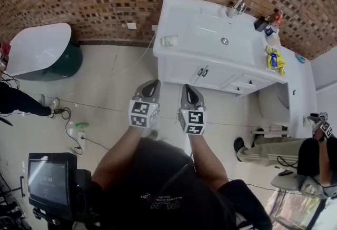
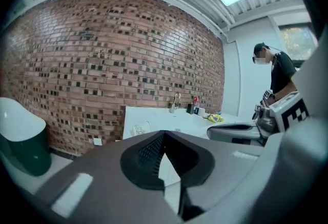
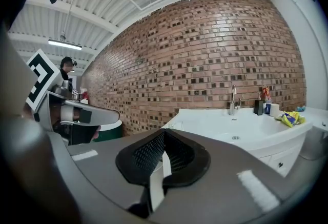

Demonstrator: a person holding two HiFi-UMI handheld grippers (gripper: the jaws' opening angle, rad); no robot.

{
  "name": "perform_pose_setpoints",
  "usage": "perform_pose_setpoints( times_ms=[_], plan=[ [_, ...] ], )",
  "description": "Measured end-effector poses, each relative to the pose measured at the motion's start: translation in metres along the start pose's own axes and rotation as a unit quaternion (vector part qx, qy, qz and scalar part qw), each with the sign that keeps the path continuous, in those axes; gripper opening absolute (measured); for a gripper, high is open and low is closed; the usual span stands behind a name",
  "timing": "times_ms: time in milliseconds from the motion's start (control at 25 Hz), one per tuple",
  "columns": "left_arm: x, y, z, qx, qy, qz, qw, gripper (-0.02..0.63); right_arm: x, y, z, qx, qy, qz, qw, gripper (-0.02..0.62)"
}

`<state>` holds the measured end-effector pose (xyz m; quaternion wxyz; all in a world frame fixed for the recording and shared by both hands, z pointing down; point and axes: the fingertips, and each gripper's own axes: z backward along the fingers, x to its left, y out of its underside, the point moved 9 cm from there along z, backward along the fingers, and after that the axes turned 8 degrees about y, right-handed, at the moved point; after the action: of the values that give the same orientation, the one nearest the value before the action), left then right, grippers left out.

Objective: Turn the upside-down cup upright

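A clear cup (image 1: 169,40) stands mouth-down on the front left corner of the white vanity top (image 1: 210,45), left of the basin. It shows small in the left gripper view (image 2: 139,129) and in the right gripper view (image 3: 176,125). Both grippers hang side by side over the floor, short of the cabinet and well apart from the cup. My left gripper (image 1: 150,88) (image 2: 163,136) is shut with nothing between its pads. My right gripper (image 1: 190,91) (image 3: 164,135) is likewise shut and empty.
A faucet (image 1: 238,7), small bottles (image 1: 266,25) and a yellow packet (image 1: 274,58) lie on the vanity's right half. A white and green tub (image 1: 45,51) stands at the left wall. A person (image 1: 310,158) sits at the right. A monitor (image 1: 50,179) is low left; cables cross the floor.
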<state>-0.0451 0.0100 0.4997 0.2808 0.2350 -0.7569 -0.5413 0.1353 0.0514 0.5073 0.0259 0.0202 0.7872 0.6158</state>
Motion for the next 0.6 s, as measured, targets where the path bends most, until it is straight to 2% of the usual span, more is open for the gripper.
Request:
perform_pose_setpoints(
  times_ms=[80, 280, 400, 600],
  plan=[
    [0.013, -0.002, -0.008, 0.0, -0.004, 0.013, 0.9999, -0.003, 0.001, -0.003, -0.011, -0.001, -0.002, 0.002, 1.0, 0.014],
    [0.045, -0.01, -0.022, -0.005, -0.027, 0.009, 0.9996, -0.003, 0.005, -0.008, -0.039, 0.0, -0.007, 0.003, 1.0, 0.014],
    [0.055, -0.008, -0.033, 0.002, -0.028, 0.021, 0.9994, -0.003, 0.004, -0.008, -0.053, 0.007, -0.01, 0.005, 1.0, 0.014],
    [0.072, -0.017, -0.053, 0.004, -0.025, 0.014, 0.9996, -0.003, 0.004, -0.015, -0.083, 0.008, -0.013, 0.007, 1.0, 0.014]
  ],
)
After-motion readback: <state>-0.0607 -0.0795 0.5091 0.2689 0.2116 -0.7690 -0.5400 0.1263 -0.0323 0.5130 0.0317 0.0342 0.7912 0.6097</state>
